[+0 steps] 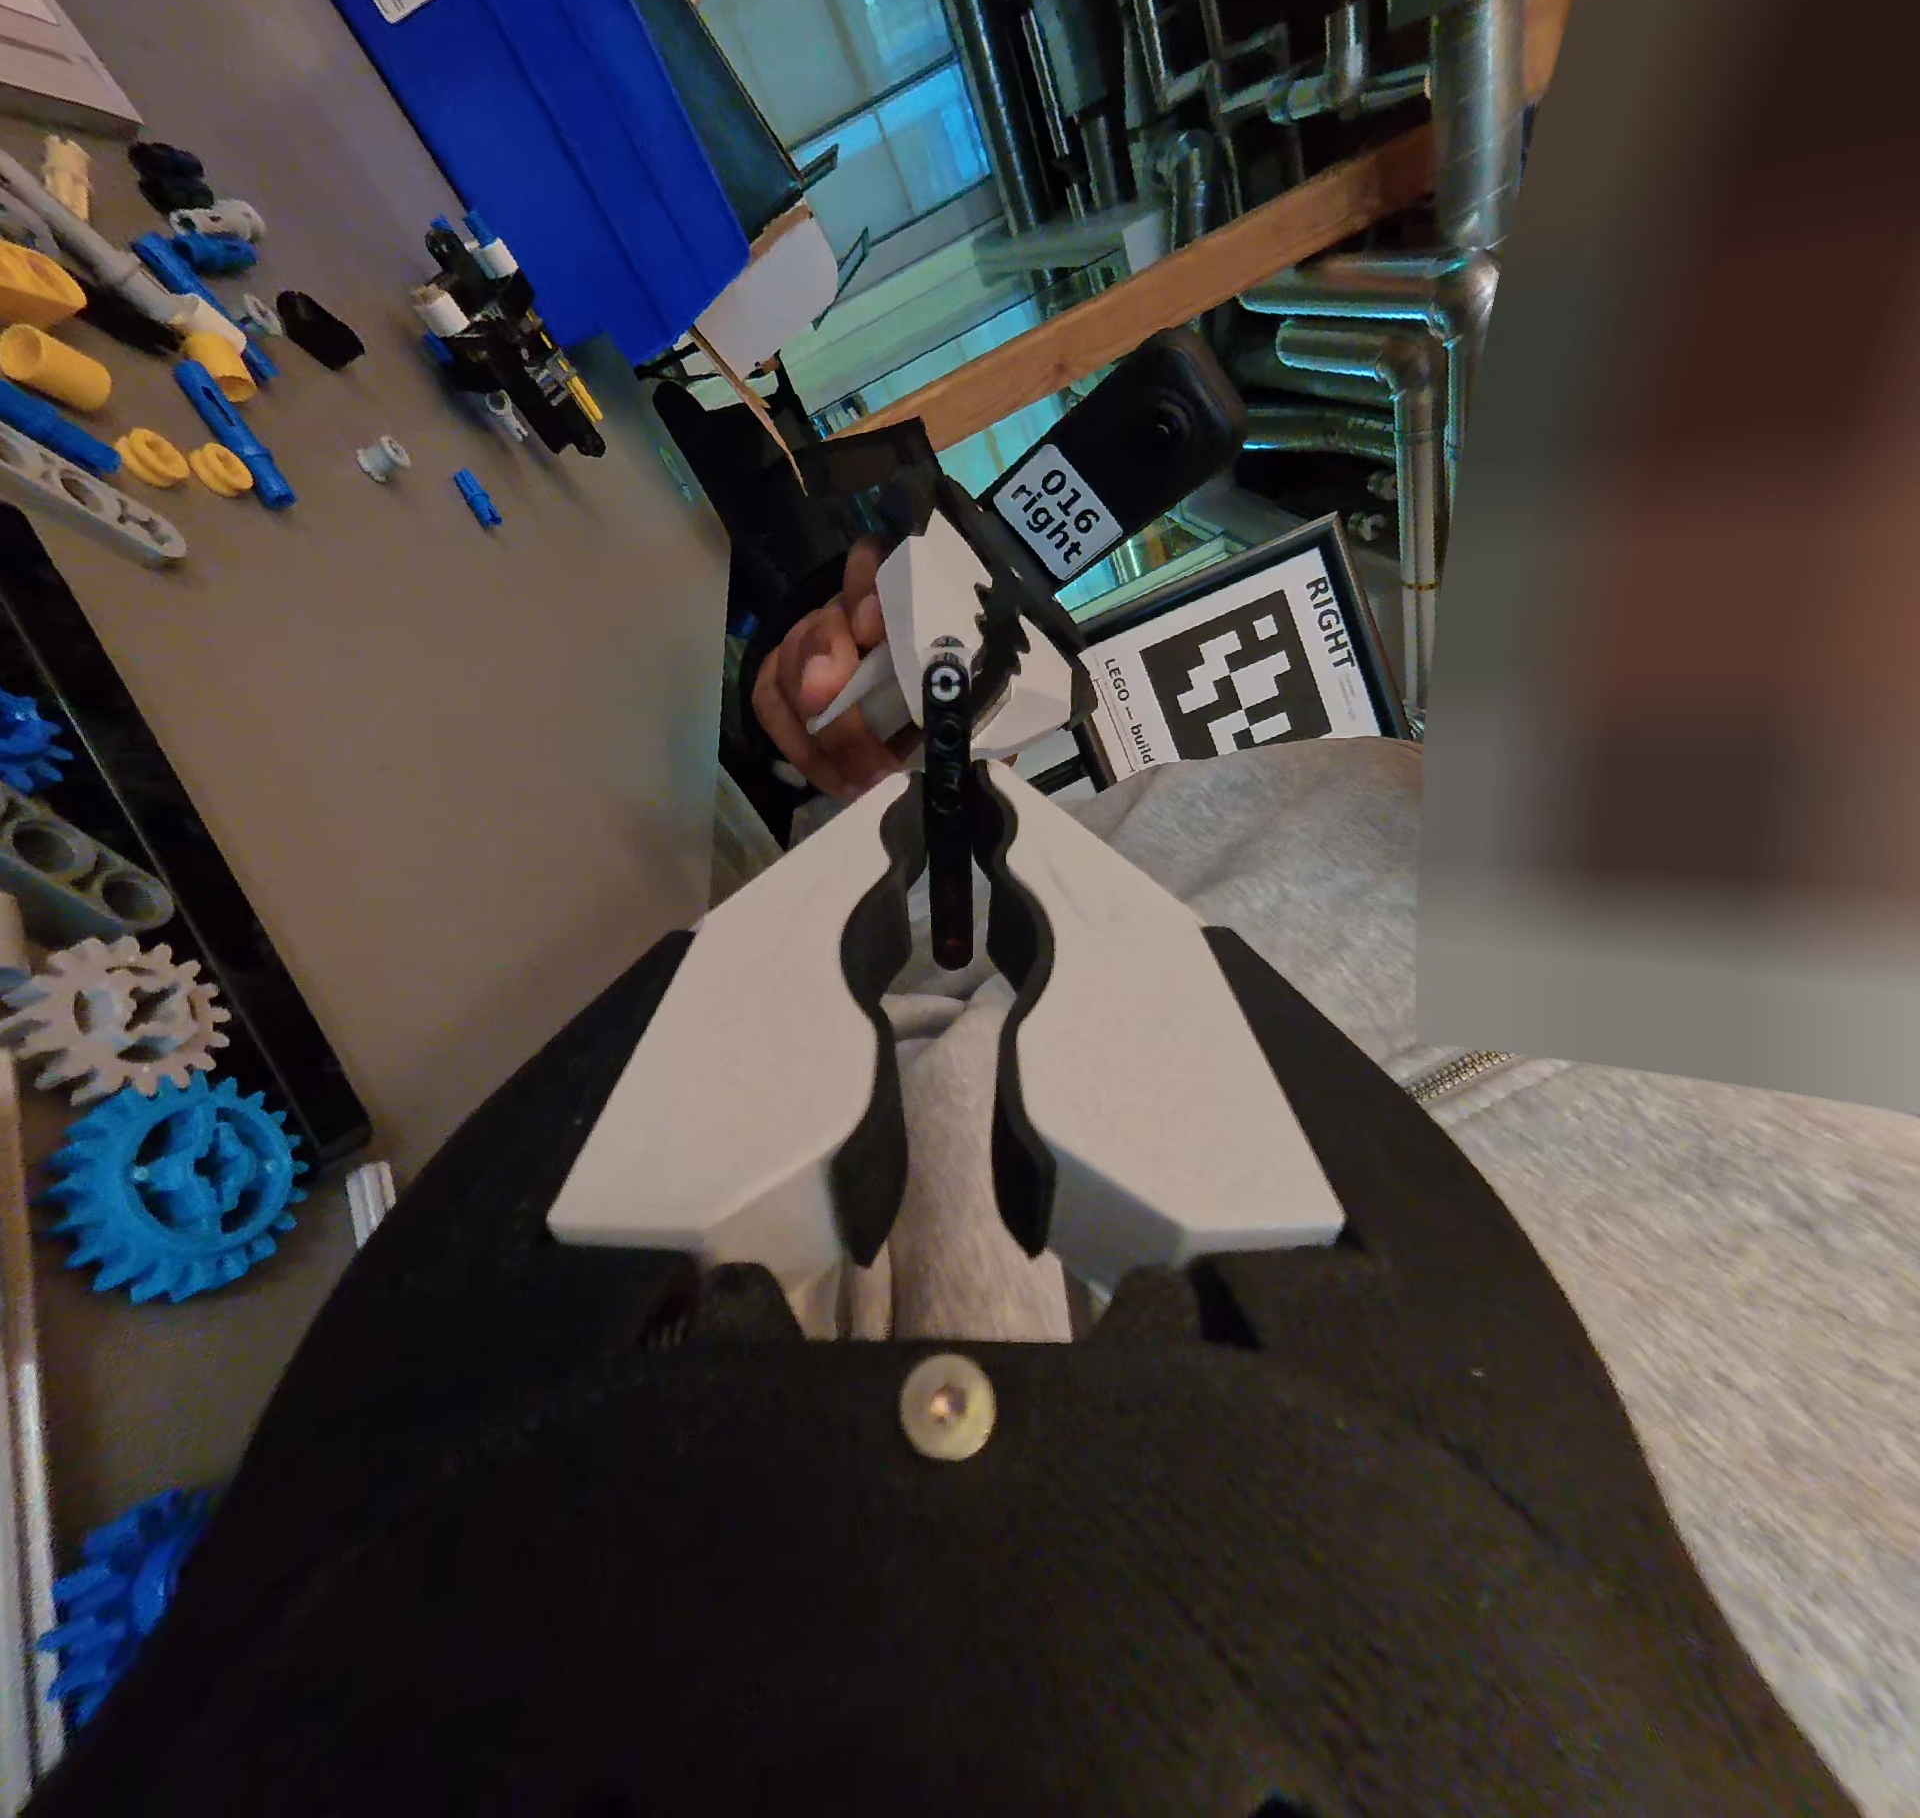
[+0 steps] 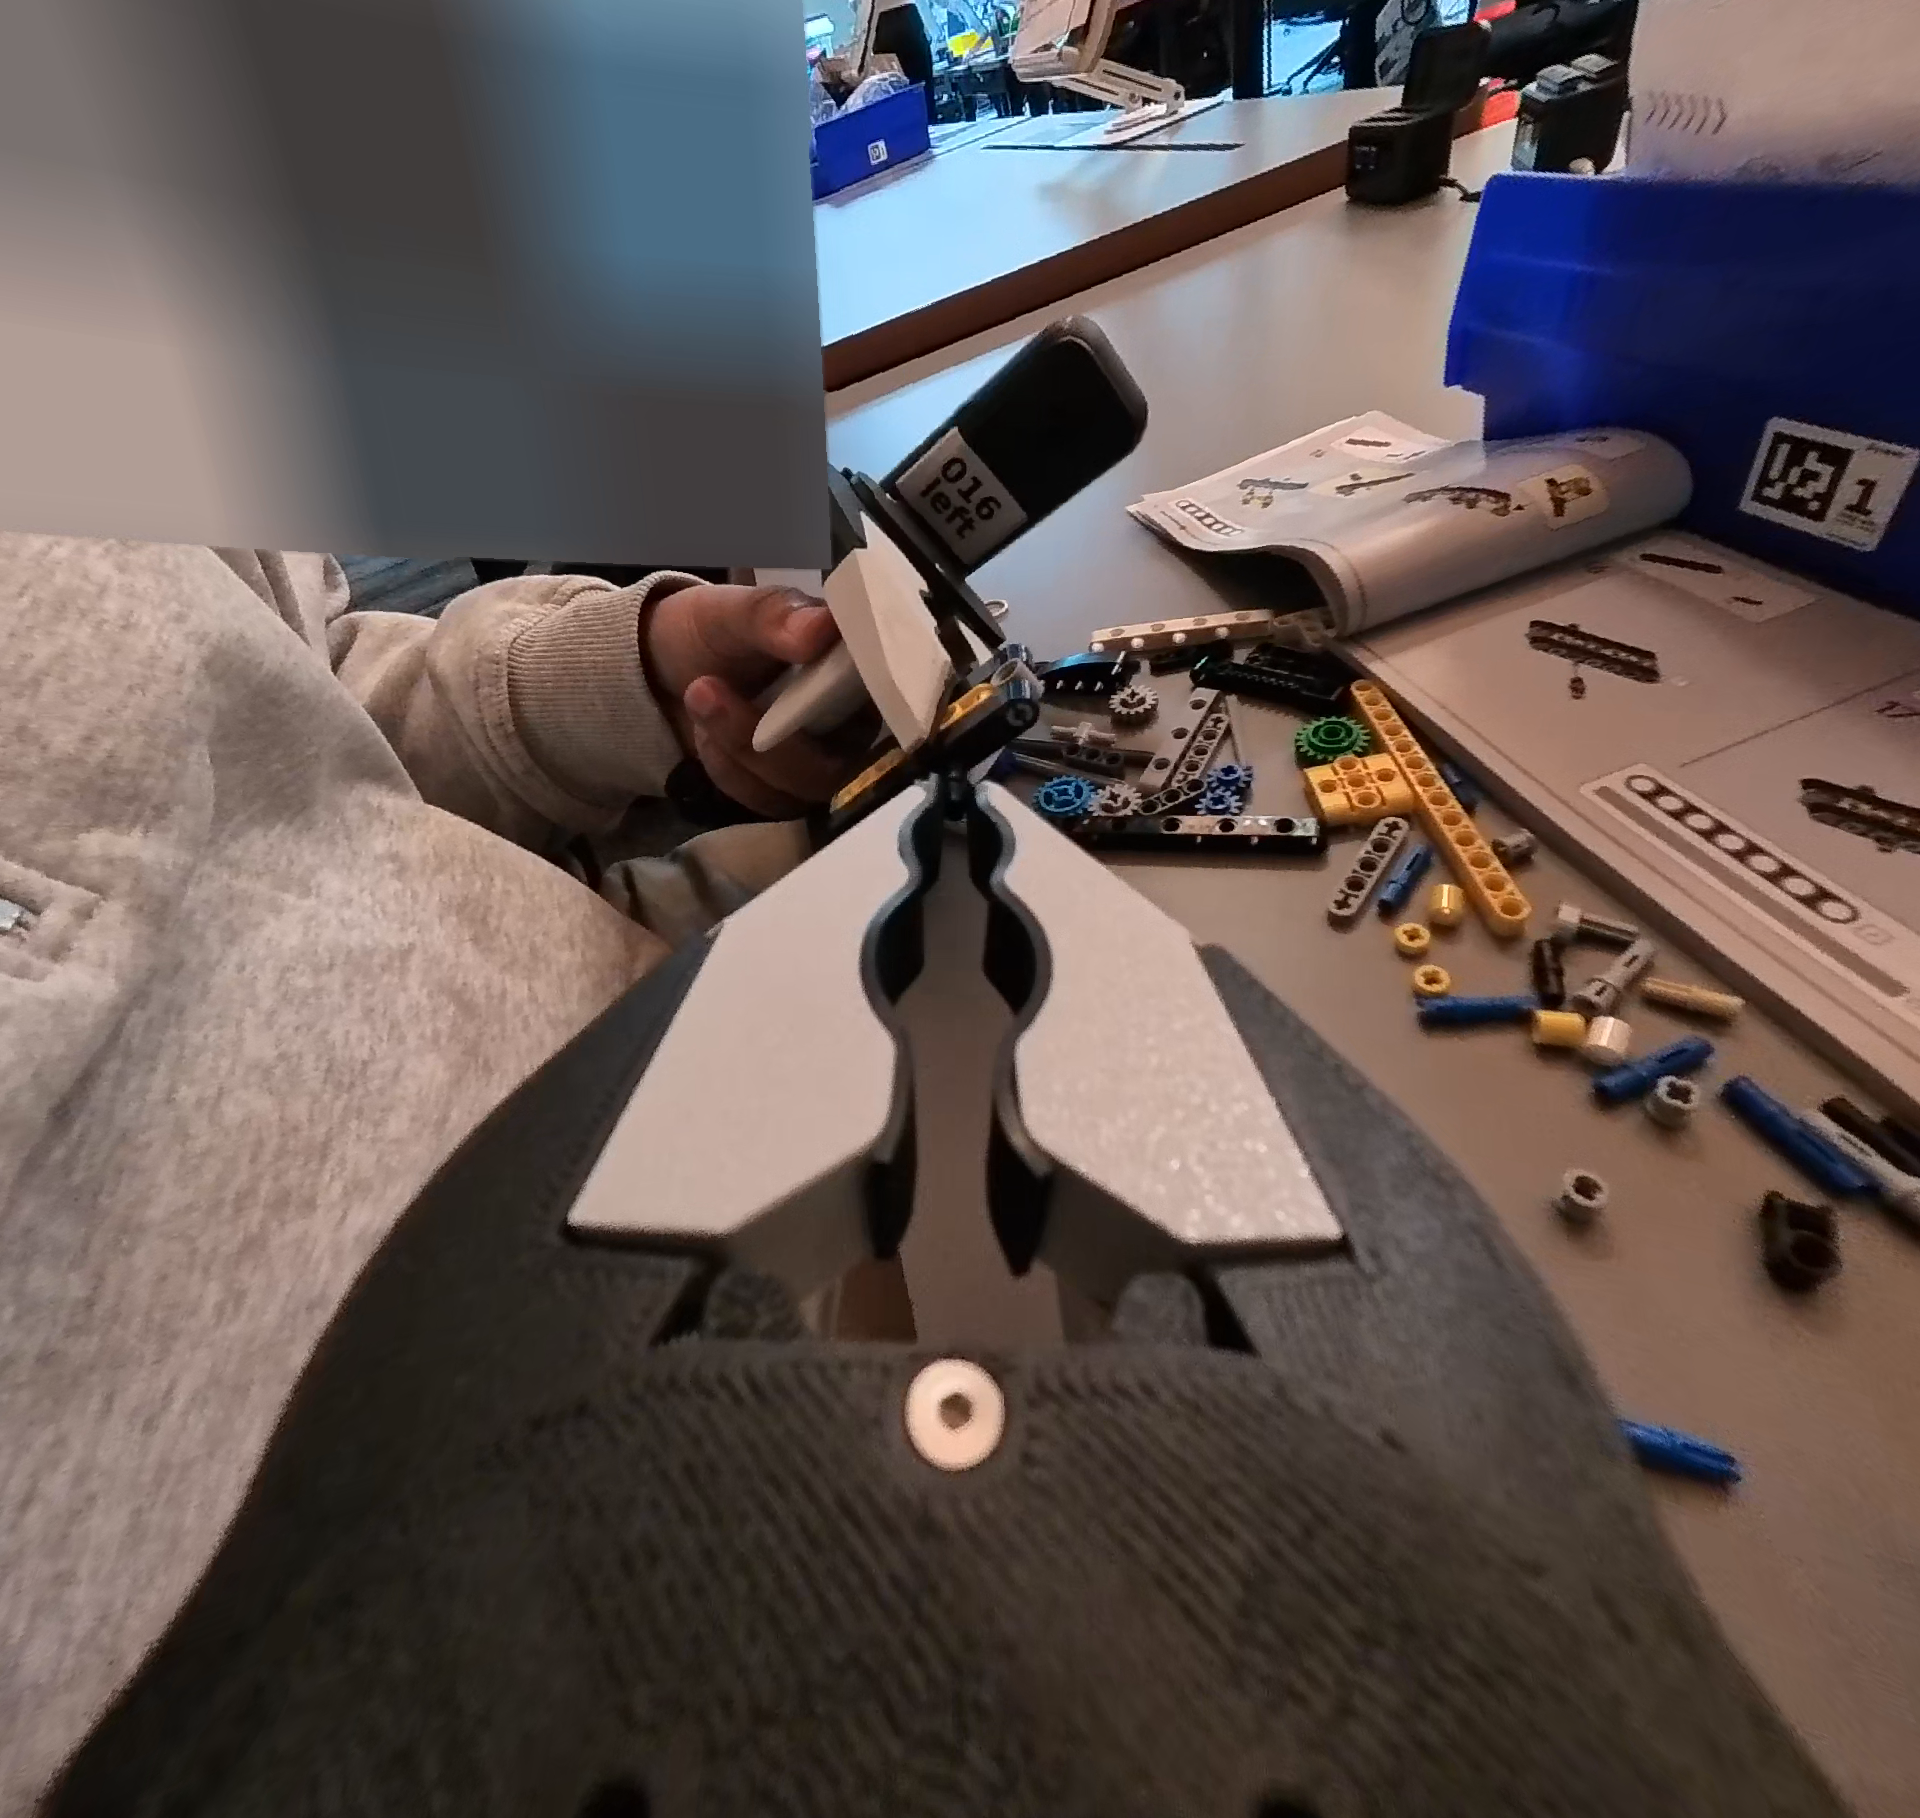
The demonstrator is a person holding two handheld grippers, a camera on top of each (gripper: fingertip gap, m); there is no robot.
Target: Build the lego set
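The left hand-held gripper [image 1: 948, 802] clamps a black beam [image 1: 948, 812], its long axis pointing straight ahead at the right hand-held gripper [image 2: 951, 807], which pinches a small dark pin [image 2: 951, 794] at the beam's far end, above the bench [image 2: 1195, 1093].

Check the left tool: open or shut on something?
Shut on a black lego beam. The left tool pinches the beam between its fingertips, and the beam sticks out past them toward the right tool.

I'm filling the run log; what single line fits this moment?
stage: joining in the air | left gripper: shut on black beam | right gripper: shut on small black piece | loose parts: on table
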